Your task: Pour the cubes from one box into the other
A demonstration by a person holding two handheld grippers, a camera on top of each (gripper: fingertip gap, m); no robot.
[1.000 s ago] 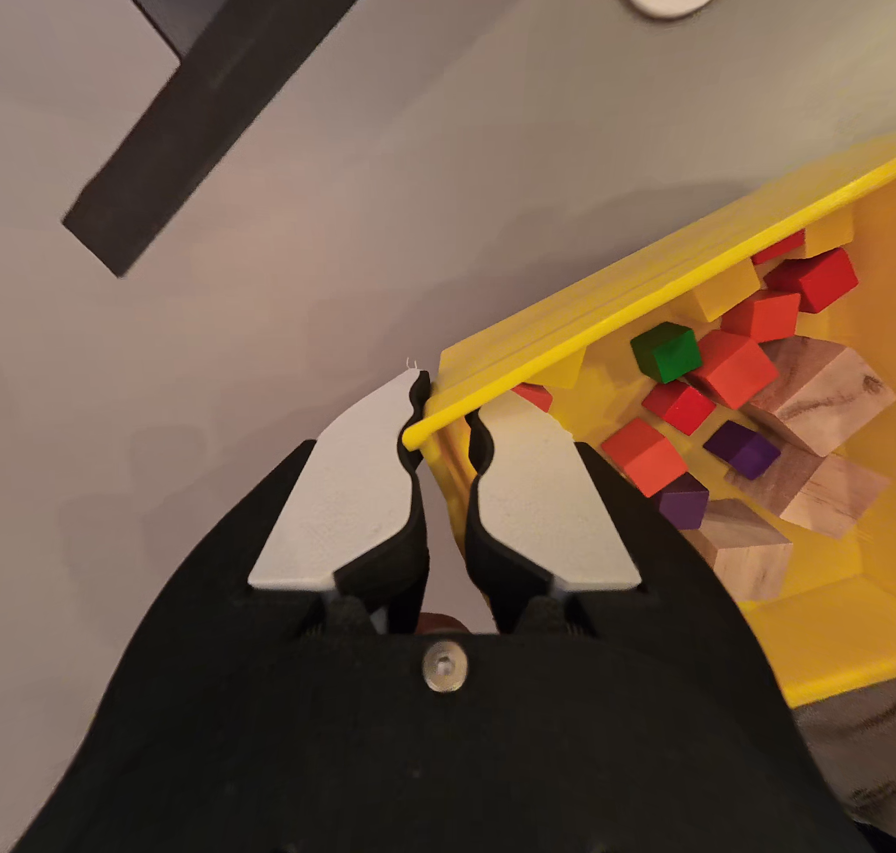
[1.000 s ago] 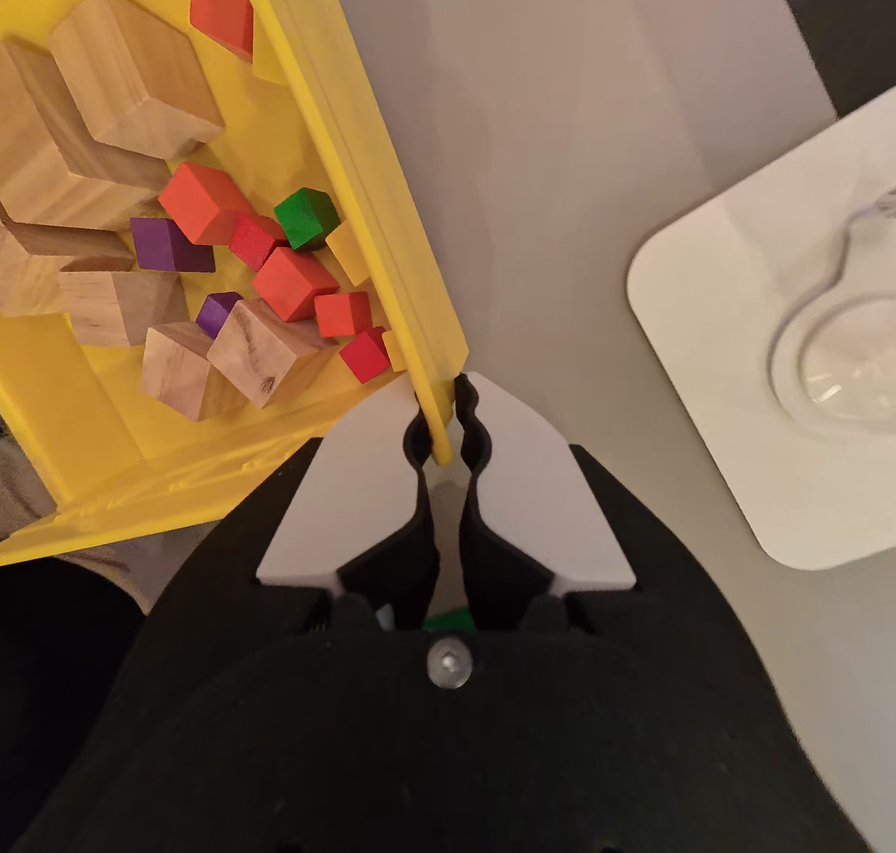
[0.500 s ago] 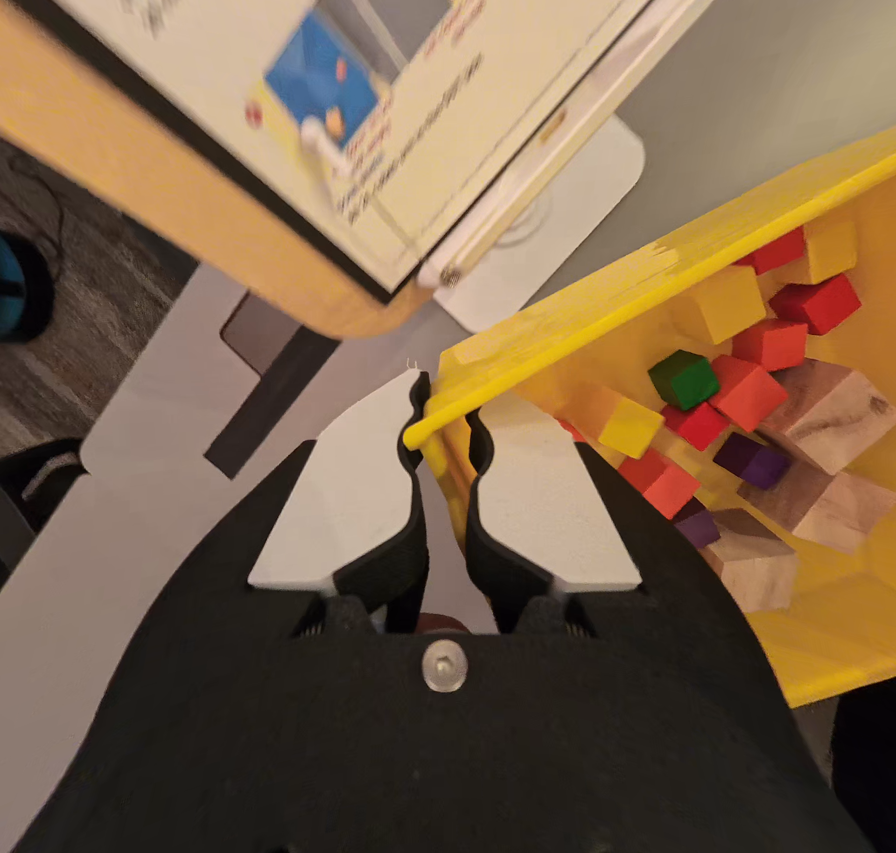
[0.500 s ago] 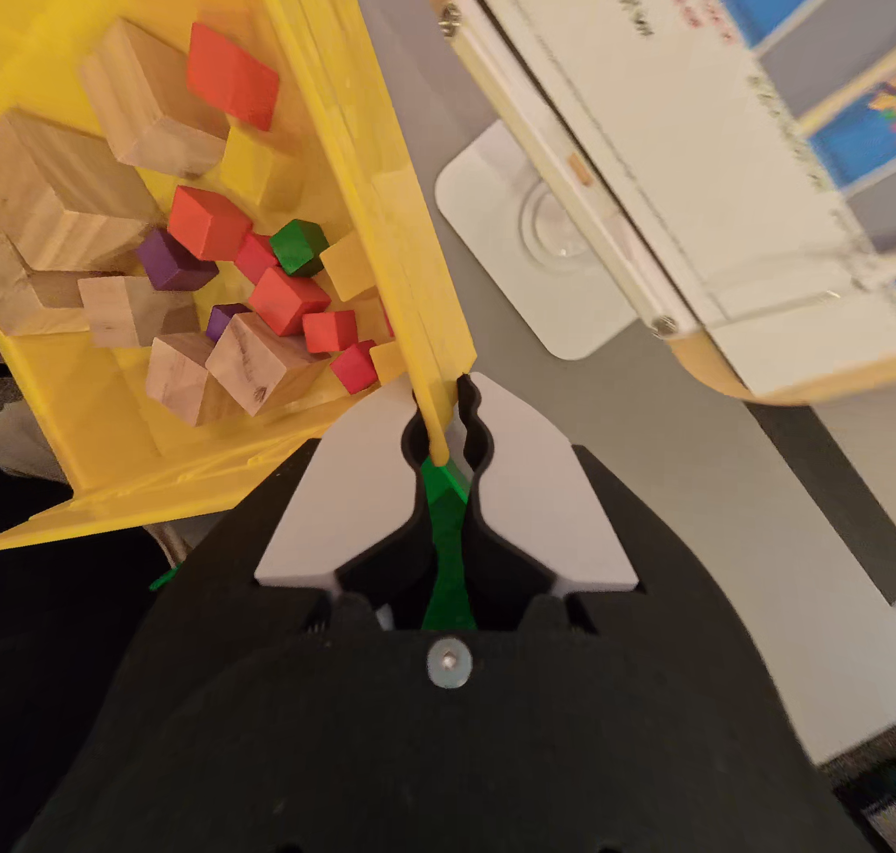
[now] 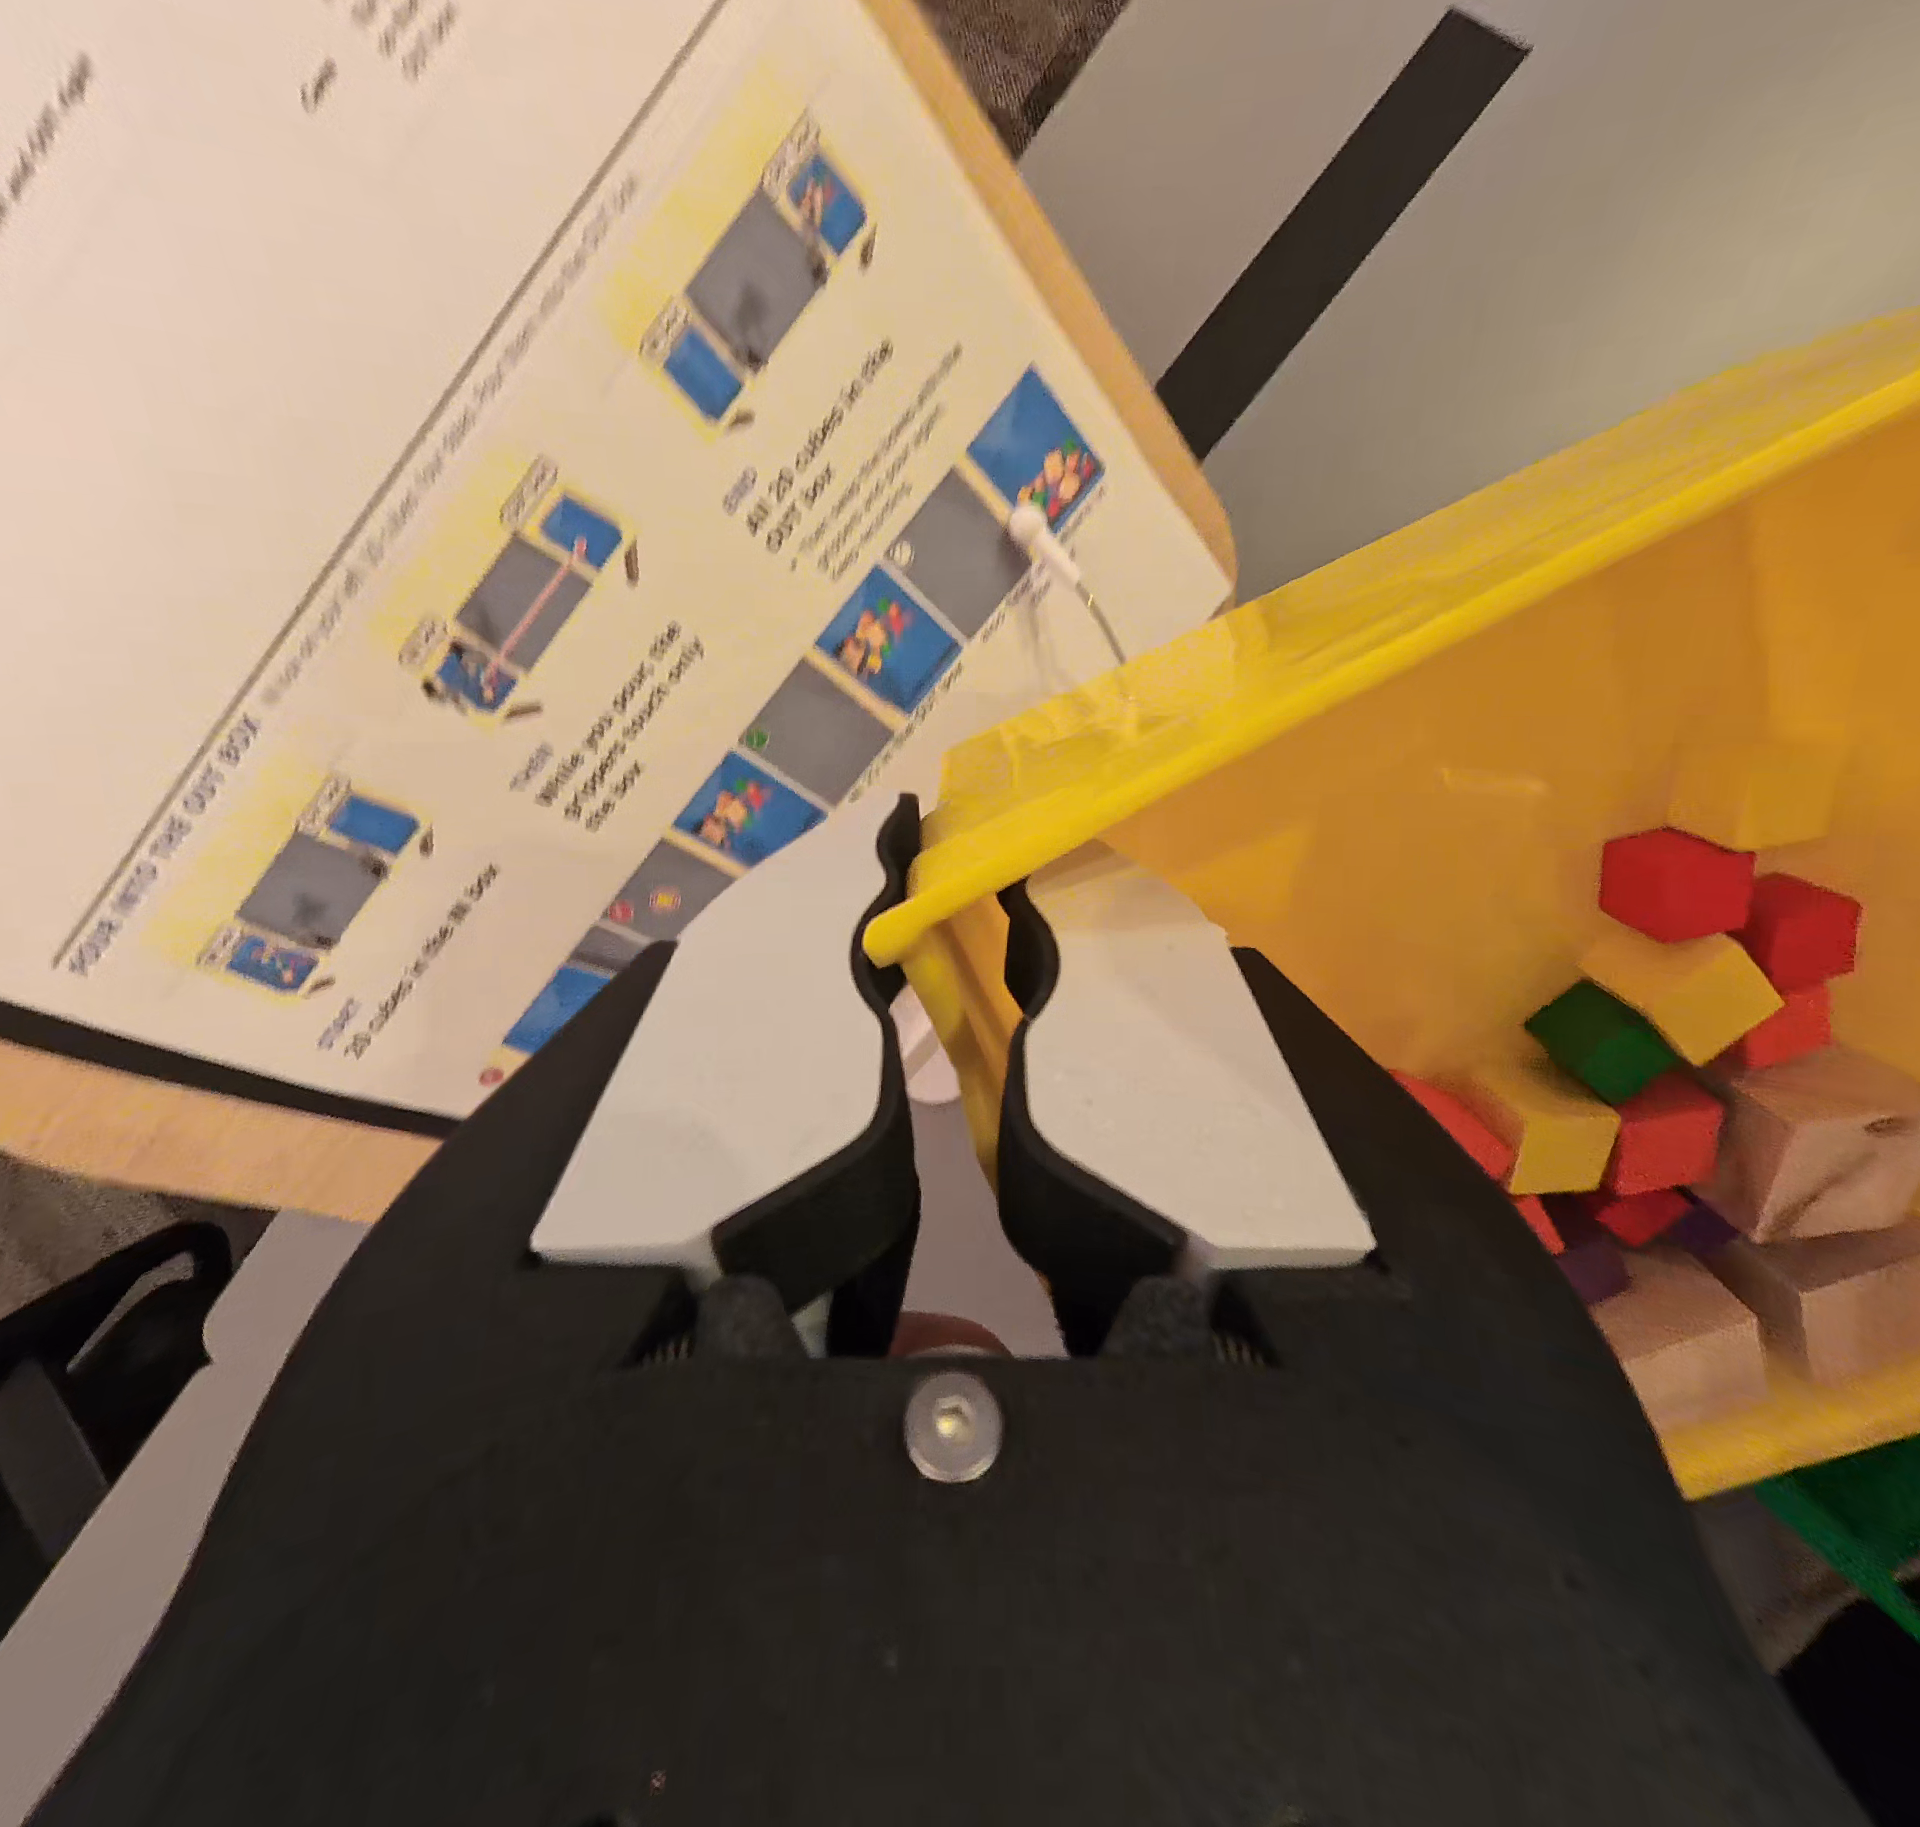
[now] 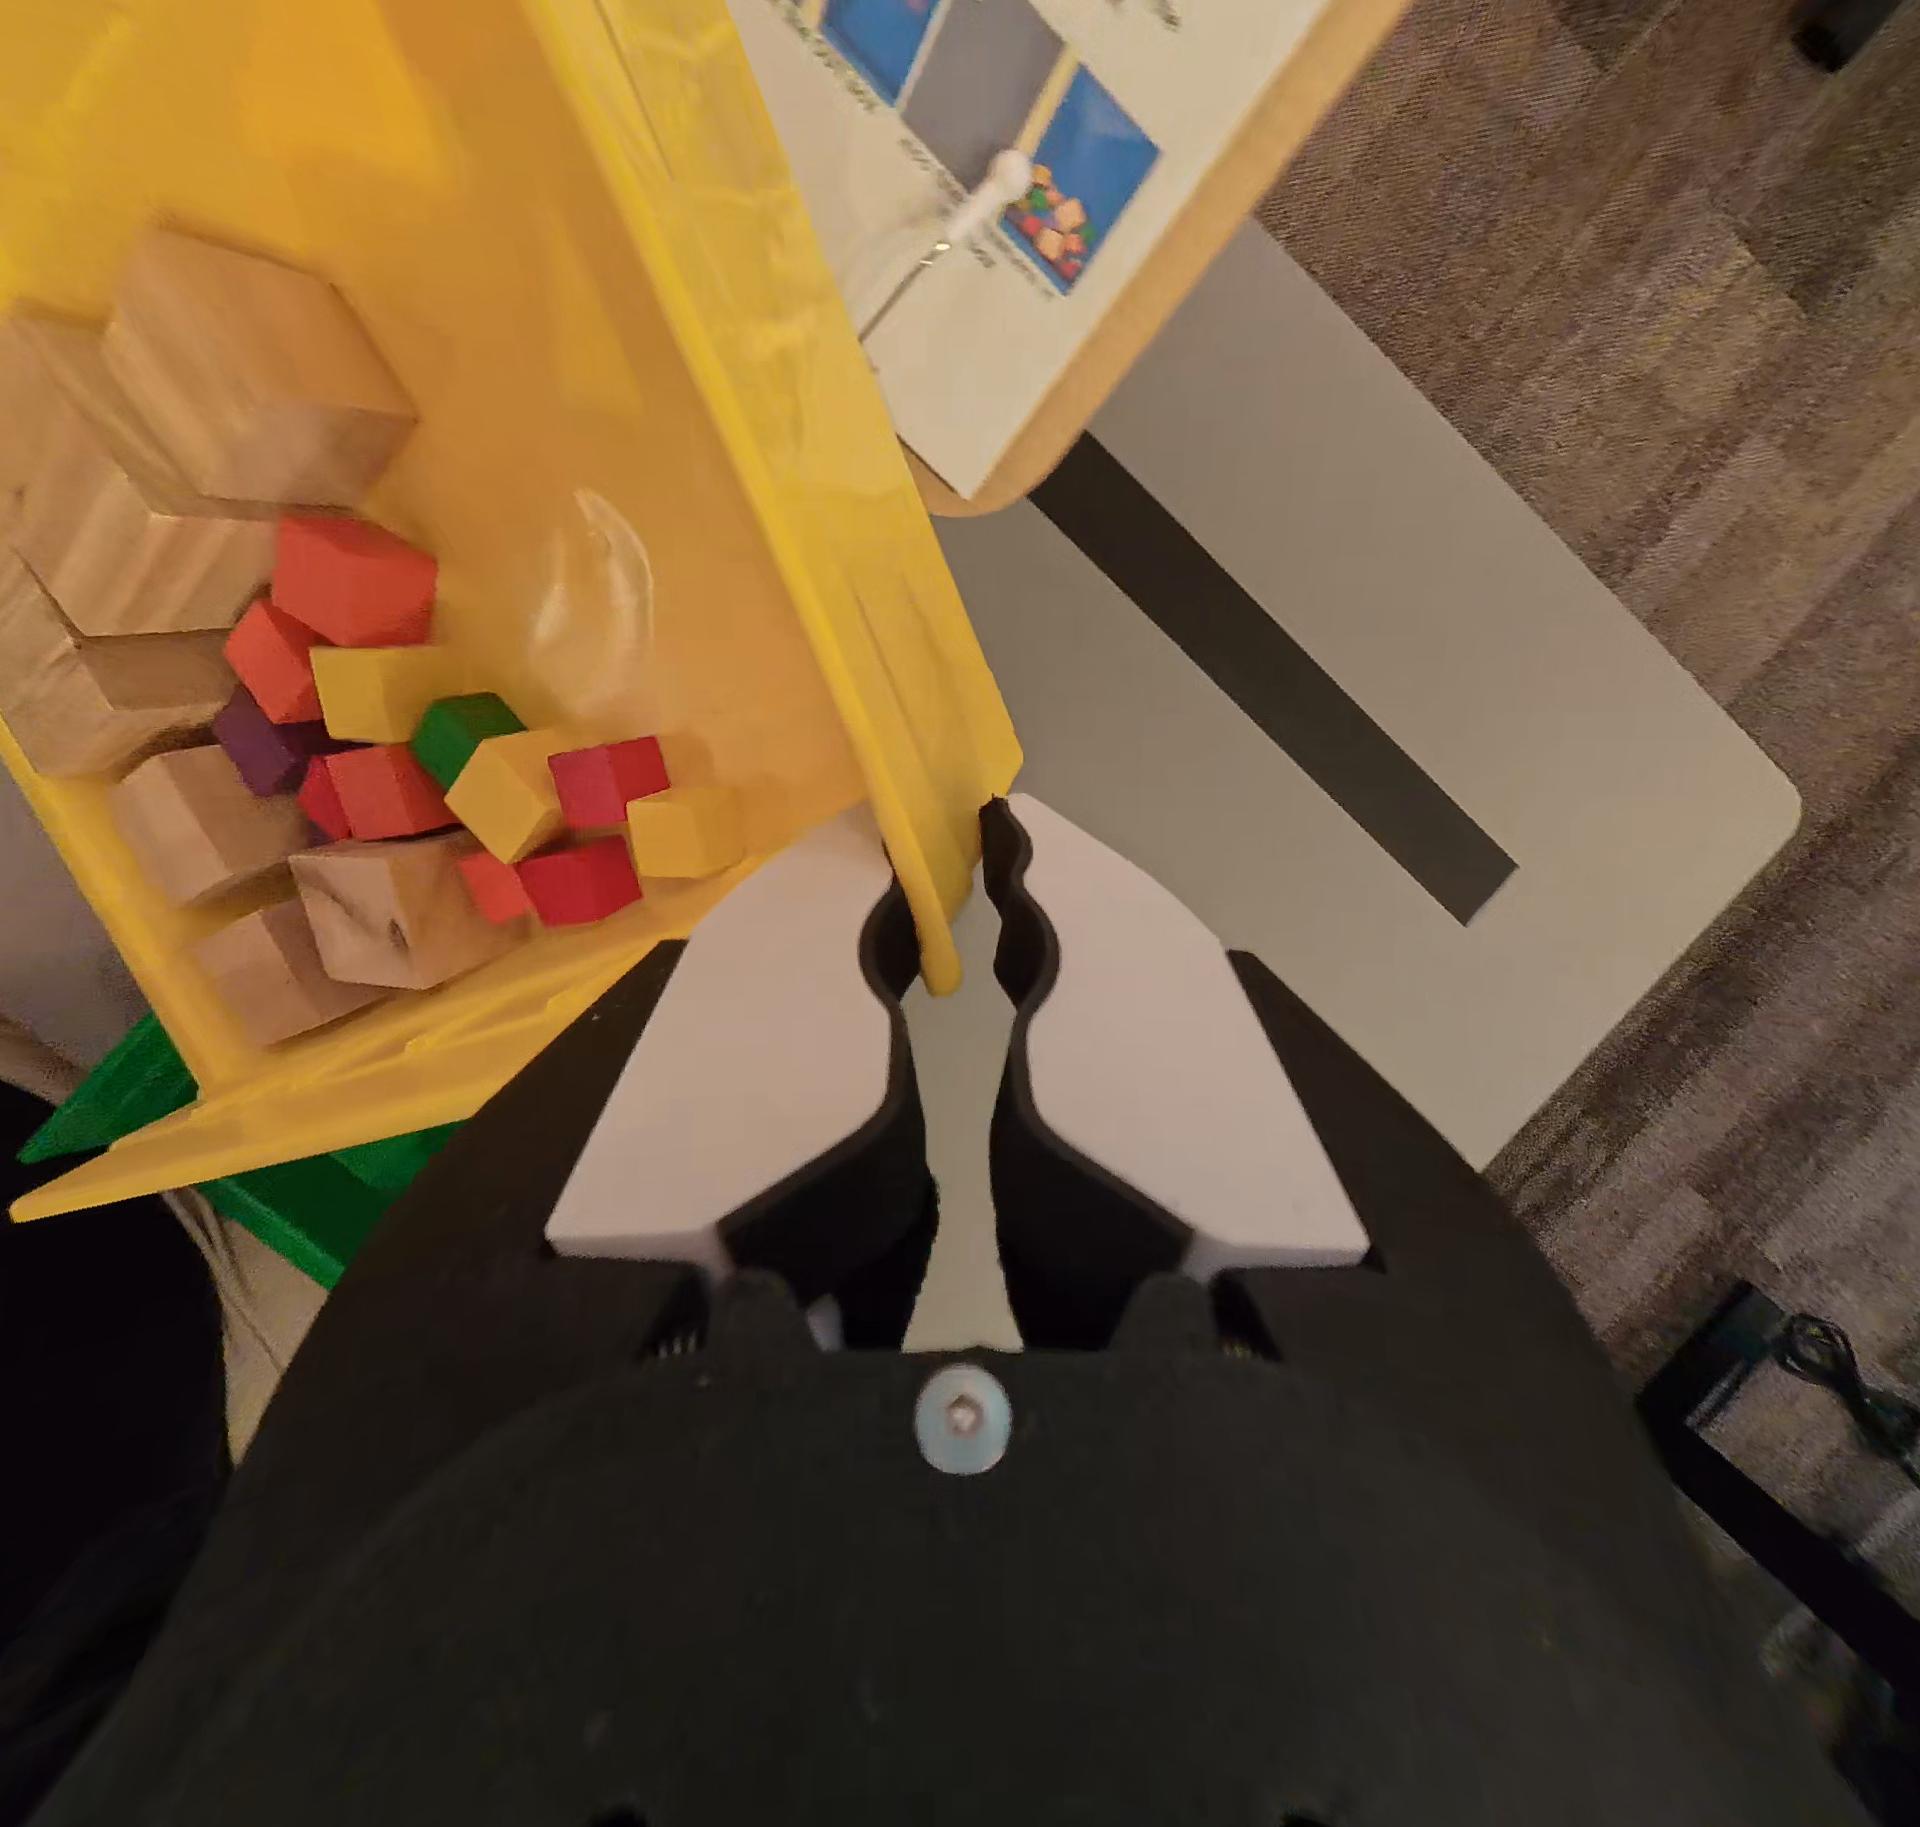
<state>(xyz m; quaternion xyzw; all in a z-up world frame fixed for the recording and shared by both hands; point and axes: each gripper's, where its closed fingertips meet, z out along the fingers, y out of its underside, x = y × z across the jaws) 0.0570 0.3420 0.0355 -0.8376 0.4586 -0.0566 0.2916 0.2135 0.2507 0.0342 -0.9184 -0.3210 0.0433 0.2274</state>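
Both grippers hold a yellow box (image 5: 1455, 697) by its rim, lifted and tilted. My left gripper (image 5: 951, 894) is shut on the rim at one corner. My right gripper (image 6: 951, 894) is shut on the rim (image 6: 914, 801) at another corner. Inside, several small red, yellow, green and purple cubes (image 6: 499, 769) and larger plain wooden cubes (image 6: 239, 375) have slid into a heap at the box's low end; they show in the left wrist view (image 5: 1704, 1039) too. A green box (image 6: 281, 1195) lies below the yellow one, and a corner shows in the left wrist view (image 5: 1860, 1528).
A printed instruction board with a wooden edge (image 5: 436, 427) stands behind the boxes, also in the right wrist view (image 6: 1039, 115). The grey table (image 6: 1351, 738) has a black strip (image 6: 1278, 676). Carpet floor (image 6: 1662, 219) lies beyond the table edge.
Both grippers have raised and tipped the yellow box further, so the views swung up to the board and floor. The cubes slid and piled toward the low end. The green box came into view below.
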